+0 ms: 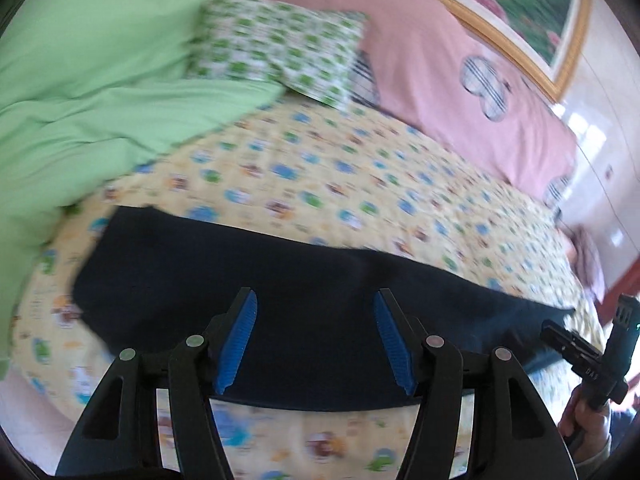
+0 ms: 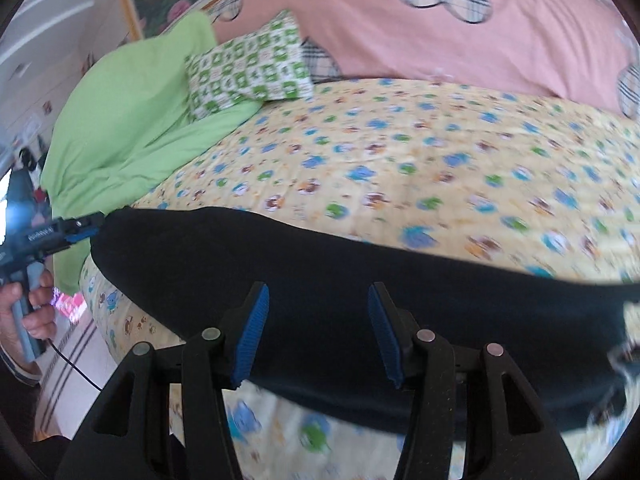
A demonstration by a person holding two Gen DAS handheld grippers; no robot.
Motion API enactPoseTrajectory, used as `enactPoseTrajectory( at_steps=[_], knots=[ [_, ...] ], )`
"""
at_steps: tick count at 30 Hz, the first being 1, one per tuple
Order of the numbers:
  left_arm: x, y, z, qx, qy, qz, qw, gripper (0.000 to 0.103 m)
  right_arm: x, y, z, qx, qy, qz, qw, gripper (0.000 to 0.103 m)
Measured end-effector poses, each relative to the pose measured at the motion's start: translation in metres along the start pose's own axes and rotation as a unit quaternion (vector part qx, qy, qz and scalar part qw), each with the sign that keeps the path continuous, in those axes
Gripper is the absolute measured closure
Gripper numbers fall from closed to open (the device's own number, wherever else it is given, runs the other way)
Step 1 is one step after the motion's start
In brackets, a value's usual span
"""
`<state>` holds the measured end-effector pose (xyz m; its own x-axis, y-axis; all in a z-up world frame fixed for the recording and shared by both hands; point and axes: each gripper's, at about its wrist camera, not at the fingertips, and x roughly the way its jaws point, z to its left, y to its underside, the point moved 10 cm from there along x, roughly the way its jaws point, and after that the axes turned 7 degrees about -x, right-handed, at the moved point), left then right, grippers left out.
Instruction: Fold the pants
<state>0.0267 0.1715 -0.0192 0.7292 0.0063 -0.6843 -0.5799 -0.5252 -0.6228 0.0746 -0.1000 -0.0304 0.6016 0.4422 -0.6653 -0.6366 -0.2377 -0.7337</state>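
Left wrist view shows the pants, a dark folded strip across the lower frame on the bed. Both the left hand-held gripper and the right hand-held gripper stand spread, pinching nothing. Judged step: between folds; next, re-grasp an end and fold again.

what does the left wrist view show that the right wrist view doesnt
Only the left wrist view: the right gripper at its right edge, with a hand under it, and red-brown wood beside the bed.
Only the right wrist view: the left gripper at its left edge, near the pants' end, and a striped floor.
Both: dark pants folded into a long band on the yellow patterned bedsheet, a green blanket, a green-checked pillow, a pink cover, each view's own jaws open.
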Motion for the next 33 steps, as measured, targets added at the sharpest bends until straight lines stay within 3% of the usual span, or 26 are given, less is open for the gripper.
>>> enactPoseTrajectory(
  at_steps=[6,15,21,27,33],
  knots=[
    [0.025,0.021,-0.062,0.041,0.047,0.041,0.9972,0.036,-0.040,0.017,-0.031,0.048,0.031,-0.027,0.998,0.050],
    [0.048,0.036,-0.161,0.137,0.101,0.076,0.9825,0.035,-0.087,0.052,-0.087,0.134,0.089,-0.054,0.985,0.050],
    [0.059,0.045,-0.223,0.196,0.137,0.100,0.9658,0.031,-0.100,0.062,-0.115,0.178,0.099,-0.065,0.977,0.050],
    [0.073,0.056,-0.276,0.246,0.162,0.120,0.9480,0.028,-0.098,0.068,-0.133,0.226,0.082,-0.067,0.968,0.050],
    [0.089,0.078,-0.320,0.312,0.174,0.148,0.9221,0.028,-0.095,0.074,-0.154,0.292,0.062,-0.075,0.951,0.050]
  ],
)
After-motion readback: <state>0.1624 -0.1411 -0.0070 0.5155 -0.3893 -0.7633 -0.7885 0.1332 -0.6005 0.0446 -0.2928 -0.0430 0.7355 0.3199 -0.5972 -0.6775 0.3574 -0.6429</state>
